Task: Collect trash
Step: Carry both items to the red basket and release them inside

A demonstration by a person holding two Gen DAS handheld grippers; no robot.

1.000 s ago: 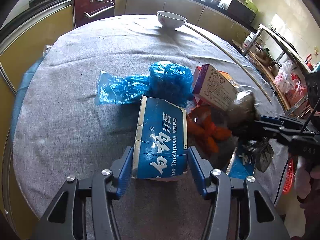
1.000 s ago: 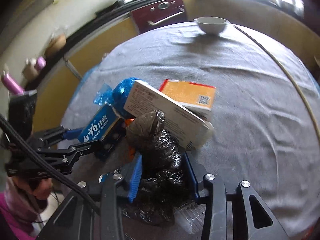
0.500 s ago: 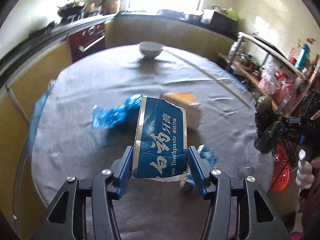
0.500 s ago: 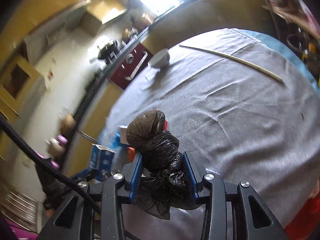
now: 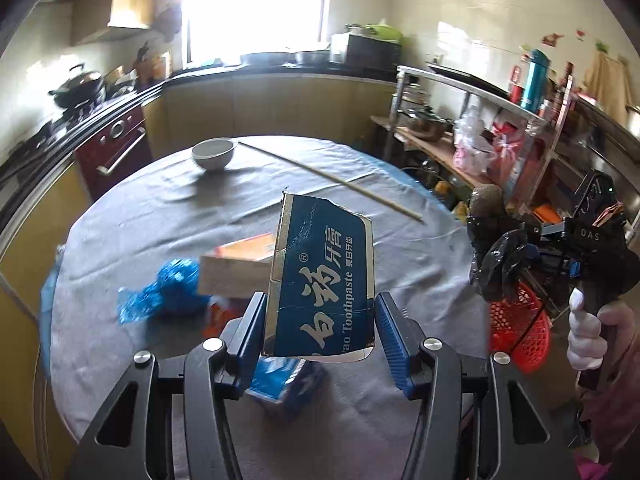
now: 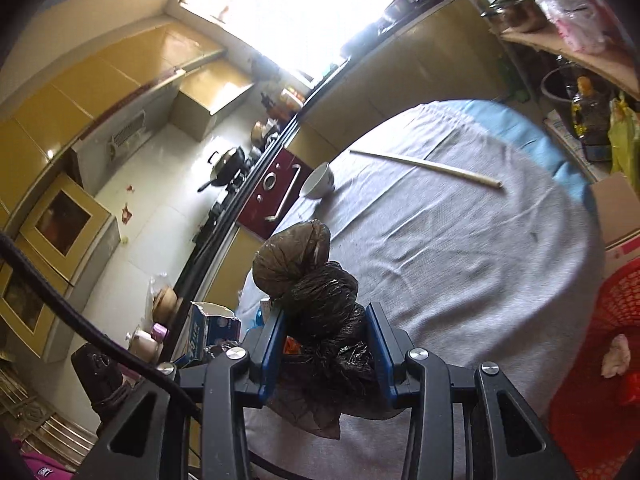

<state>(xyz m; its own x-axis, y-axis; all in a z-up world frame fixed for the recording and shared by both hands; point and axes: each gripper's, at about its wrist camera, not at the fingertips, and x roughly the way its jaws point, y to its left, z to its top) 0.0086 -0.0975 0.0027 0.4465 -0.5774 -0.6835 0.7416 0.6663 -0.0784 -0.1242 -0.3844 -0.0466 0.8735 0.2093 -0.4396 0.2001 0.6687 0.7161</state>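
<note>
My left gripper (image 5: pixel 320 332) is shut on a blue toothpaste box (image 5: pixel 324 276) and holds it up above the round grey-clothed table (image 5: pixel 160 216). My right gripper (image 6: pixel 326 344) is shut on a crumpled black plastic bag (image 6: pixel 320 304), lifted off the table; it also shows in the left wrist view (image 5: pixel 500 256) at the table's right edge. A red mesh basket (image 5: pixel 516 332) stands just below and beyond that bag, and at the right in the right wrist view (image 6: pixel 600 360). Blue plastic wrap (image 5: pixel 164 292), an orange and white box (image 5: pixel 240 264) and a blue packet (image 5: pixel 280 376) lie on the table.
A white bowl (image 5: pixel 213 153) and a long wooden stick (image 5: pixel 332 178) lie at the table's far side. A metal shelf rack (image 5: pixel 480 128) with pots and bags stands to the right. Kitchen counters and a red oven (image 5: pixel 116 148) run behind the table.
Both grippers have risen from the trash pile with their loads. The right gripper with the black bag has swung to the right, over toward the red basket.
</note>
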